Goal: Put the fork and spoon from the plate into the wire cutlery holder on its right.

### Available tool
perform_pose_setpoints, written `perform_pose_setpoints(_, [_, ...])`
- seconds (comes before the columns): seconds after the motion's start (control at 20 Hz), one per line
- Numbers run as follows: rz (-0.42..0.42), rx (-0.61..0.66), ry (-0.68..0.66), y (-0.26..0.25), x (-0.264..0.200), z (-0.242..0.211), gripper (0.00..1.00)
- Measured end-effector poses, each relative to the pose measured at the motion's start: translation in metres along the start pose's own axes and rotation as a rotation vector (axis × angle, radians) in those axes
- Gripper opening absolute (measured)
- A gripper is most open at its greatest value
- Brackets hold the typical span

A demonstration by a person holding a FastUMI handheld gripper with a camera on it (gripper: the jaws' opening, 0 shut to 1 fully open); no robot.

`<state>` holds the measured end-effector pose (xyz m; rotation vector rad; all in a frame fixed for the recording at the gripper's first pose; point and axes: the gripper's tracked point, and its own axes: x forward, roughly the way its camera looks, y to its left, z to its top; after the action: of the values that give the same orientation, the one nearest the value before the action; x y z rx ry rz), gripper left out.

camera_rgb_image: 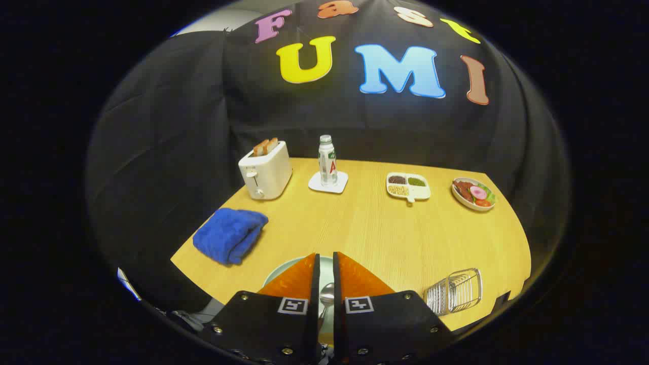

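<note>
My gripper (325, 256) hovers over the near edge of the wooden table, its two fingers drawn close with only a narrow slit between them. In that slit sits a metal spoon (327, 294), bowl forward, pinched from both sides. Directly under the fingers lies a pale plate (278, 271), mostly hidden by them. The wire cutlery holder (454, 291) stands to the right of the fingers near the table's front edge, and looks empty.
A blue cloth (230, 235) lies to the left of the plate. Along the back stand a white toaster (266, 170) with bread, a bottle (327, 159) on a white coaster, a divided snack tray (408, 186) and a plate of food (474, 193).
</note>
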<state>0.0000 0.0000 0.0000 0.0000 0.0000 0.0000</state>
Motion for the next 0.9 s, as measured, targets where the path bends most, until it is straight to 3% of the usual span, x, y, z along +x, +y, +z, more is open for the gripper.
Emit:
perform_pose_setpoints(0.25, [0.018,0.034,0.113,0.003,0.012,-0.036,0.13])
perform_pose_setpoints(0.6, [0.011,0.020,0.101,0.006,0.018,-0.035,0.13])
perform_pose_setpoints(0.9, [0.011,0.022,0.262,0.006,0.032,-0.077,0.14])
